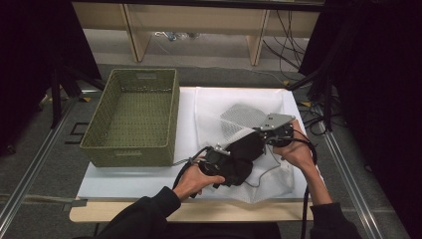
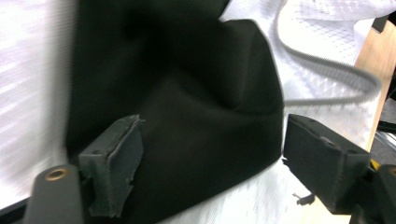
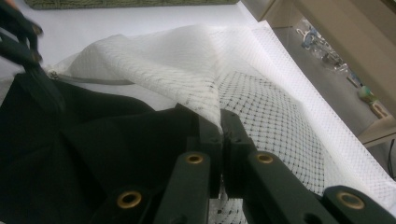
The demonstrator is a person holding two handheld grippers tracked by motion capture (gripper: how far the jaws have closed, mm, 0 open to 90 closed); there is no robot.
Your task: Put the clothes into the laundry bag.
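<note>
High view: left gripper [image 1: 226, 160] fingers apart over black cloth [image 1: 239, 157], right gripper [image 1: 266, 130] apparently pinching mesh bag [image 1: 239, 117] (fingers together).

Table: a pale wooden top [image 1: 194, 213] whose bare front edge runs beneath my wrists, under a white sheet [image 1: 124, 181] that spreads left of and beyond my tools.
Basket: a green woven basket [image 1: 132, 117] stands on the sheet's far left corner, up and left of my left tool.
Floor: grey carpet [image 1: 45, 159] lies left of my tools and past the table's far edge.
Rails: metal rails [image 1: 30, 169] slant along the floor on both sides of me.
Shelving: a light wooden frame [image 1: 137, 32] stands well beyond my tools.
Cables: black cables [image 1: 288, 37] hang at the far right.
Surroundings: black drapes [image 1: 35, 45] close both sides.
Light: dim, brightest on the sheet.
</note>
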